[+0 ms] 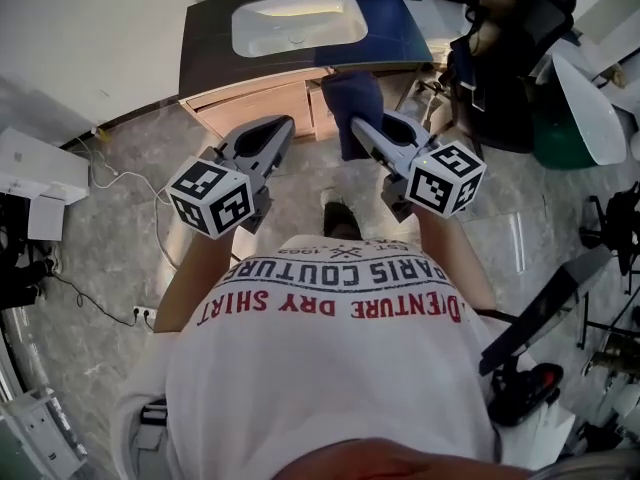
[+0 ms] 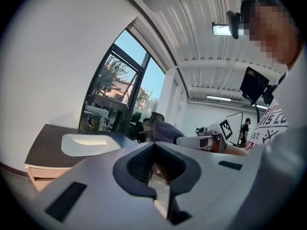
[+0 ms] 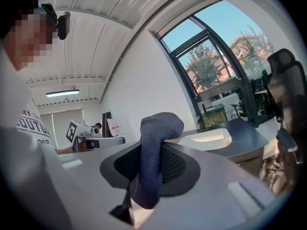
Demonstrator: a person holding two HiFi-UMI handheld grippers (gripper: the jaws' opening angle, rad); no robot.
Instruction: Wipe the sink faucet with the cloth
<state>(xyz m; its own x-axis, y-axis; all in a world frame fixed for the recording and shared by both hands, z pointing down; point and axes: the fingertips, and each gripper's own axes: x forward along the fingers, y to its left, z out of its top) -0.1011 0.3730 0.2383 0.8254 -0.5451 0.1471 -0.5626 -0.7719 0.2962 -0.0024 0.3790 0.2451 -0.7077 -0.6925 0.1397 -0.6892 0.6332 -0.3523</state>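
Note:
A white sink (image 1: 298,21) is set in a dark counter (image 1: 205,53) ahead of me; I cannot make out the faucet clearly. My right gripper (image 1: 362,128) is shut on a dark blue cloth (image 1: 352,106), held in the air in front of the counter's edge. In the right gripper view the cloth (image 3: 156,152) stands up from between the shut jaws of the right gripper (image 3: 141,200), with the sink (image 3: 206,139) beyond. My left gripper (image 1: 276,128) hovers beside it, shut and holding nothing. The left gripper (image 2: 160,188) faces the sink (image 2: 88,143).
Wooden drawers (image 1: 260,106) sit under the counter. A black office chair (image 1: 510,58) and clutter stand at the right. Cables (image 1: 105,178) and a white box (image 1: 30,168) lie on the floor at the left. A large window (image 3: 216,80) is behind the counter.

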